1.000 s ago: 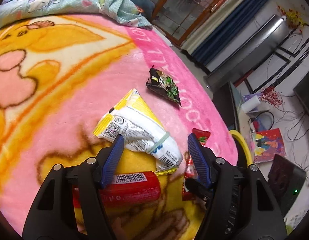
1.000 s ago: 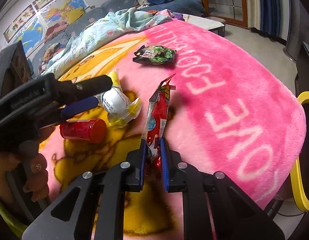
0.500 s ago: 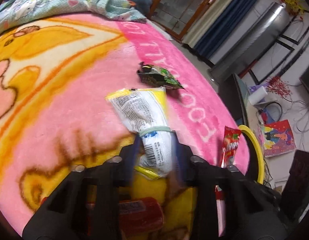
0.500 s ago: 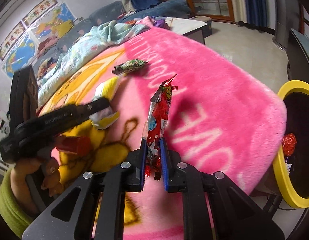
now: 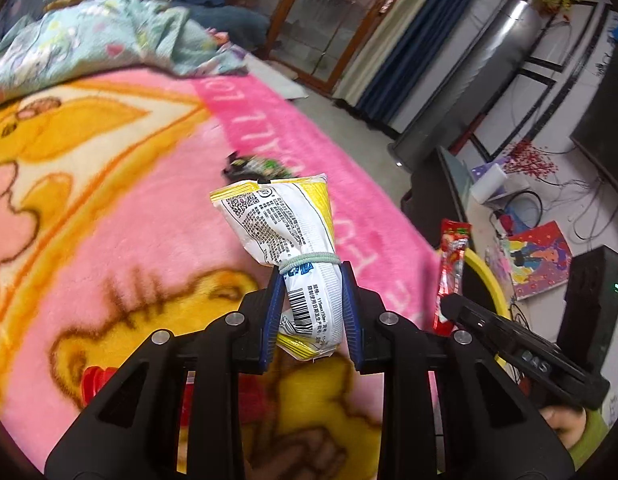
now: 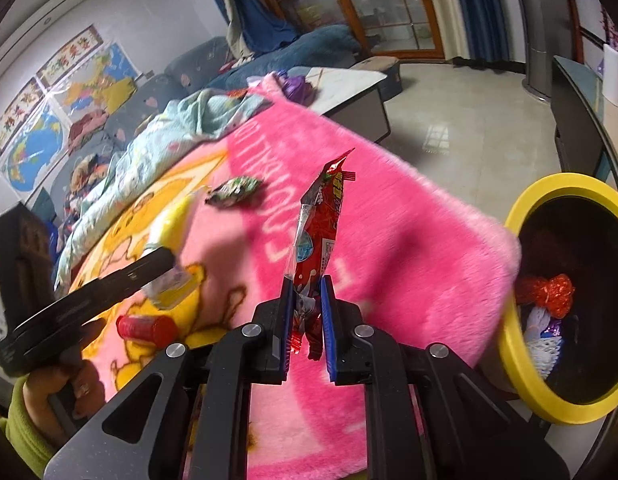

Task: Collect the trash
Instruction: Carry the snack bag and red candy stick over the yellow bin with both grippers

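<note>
The fluffy pink blanket [image 6: 389, 216] has big white letters I cannot read whole, and the white-and-yellow snack bag [image 5: 293, 236] shows a barcode and tiny print.

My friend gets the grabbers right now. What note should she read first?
Left gripper: shut on the white and yellow packet, held up off the pink blanket.
Right gripper: shut on the red wrapper, also off the blanket, near the yellow-rimmed bin.
Done: the bin already has some trash at the bottom.
Left: drop both held pieces in the bin, then fetch the dark green wrapper and the red can lying on the blanket.
</note>
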Demonstrator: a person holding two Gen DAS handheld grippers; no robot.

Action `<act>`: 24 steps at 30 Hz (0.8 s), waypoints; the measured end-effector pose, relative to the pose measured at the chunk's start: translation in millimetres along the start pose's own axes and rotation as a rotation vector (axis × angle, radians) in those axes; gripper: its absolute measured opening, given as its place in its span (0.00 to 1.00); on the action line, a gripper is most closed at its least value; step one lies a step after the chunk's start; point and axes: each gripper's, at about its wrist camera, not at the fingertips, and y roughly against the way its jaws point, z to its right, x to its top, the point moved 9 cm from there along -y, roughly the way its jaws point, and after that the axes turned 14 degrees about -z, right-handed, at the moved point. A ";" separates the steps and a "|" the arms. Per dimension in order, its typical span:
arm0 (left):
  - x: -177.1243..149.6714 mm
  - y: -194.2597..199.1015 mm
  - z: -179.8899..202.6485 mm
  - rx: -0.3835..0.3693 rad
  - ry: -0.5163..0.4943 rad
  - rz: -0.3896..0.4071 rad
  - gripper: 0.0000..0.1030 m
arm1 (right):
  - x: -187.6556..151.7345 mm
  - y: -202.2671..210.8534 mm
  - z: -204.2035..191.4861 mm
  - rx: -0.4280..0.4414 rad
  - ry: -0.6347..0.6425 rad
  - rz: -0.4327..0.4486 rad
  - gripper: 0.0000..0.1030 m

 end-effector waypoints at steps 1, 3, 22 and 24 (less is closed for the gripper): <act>1.0 2.4 5.6 -0.005 -0.013 0.007 0.20 | 1.7 3.7 4.2 -0.002 -0.009 0.011 0.13; 2.8 4.4 16.1 -0.009 -0.038 0.015 0.20 | 4.5 9.7 10.9 -0.007 -0.024 0.027 0.13; -3.7 -5.9 116.8 -0.060 -0.270 0.021 0.20 | 20.8 68.6 90.3 -0.073 -0.181 0.193 0.13; -5.5 -9.4 126.2 -0.065 -0.292 0.016 0.20 | 19.9 73.0 99.1 -0.077 -0.203 0.203 0.13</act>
